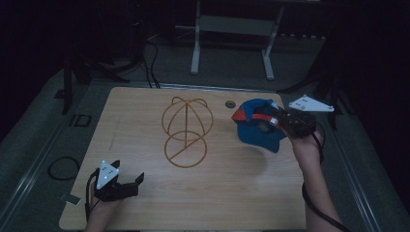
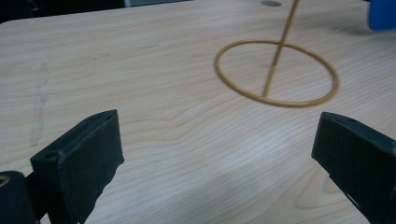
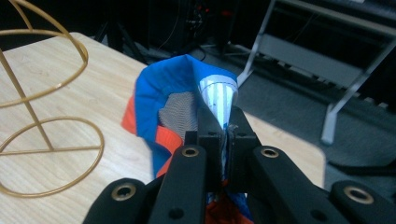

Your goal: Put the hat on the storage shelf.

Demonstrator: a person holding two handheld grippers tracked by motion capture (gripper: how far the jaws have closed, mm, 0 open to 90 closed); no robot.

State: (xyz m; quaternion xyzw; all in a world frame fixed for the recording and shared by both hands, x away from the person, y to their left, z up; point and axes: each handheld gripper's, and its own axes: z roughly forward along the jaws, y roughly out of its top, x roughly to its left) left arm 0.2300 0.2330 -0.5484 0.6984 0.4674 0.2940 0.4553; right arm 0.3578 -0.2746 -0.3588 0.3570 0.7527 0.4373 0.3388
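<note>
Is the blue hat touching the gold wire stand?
Apart. The high view shows the blue hat held by the right hand-held gripper, with bare table between it and the gold wire stand.

Room was pretty dim. Light wooden table (image 1: 145, 203) sat on grey carpet (image 1: 34, 130), a white metal frame stand (image 1: 232, 29) at 12 o'clock, black cables (image 1: 152, 67) around 11.

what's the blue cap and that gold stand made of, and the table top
Cap: soft fabric, blue with orange trim and a mesh patch; it folds in the right gripper. Stand: thin gold wire, probably metal, slight sheen. Table: pale wood-grain top, possibly laminate.
</note>
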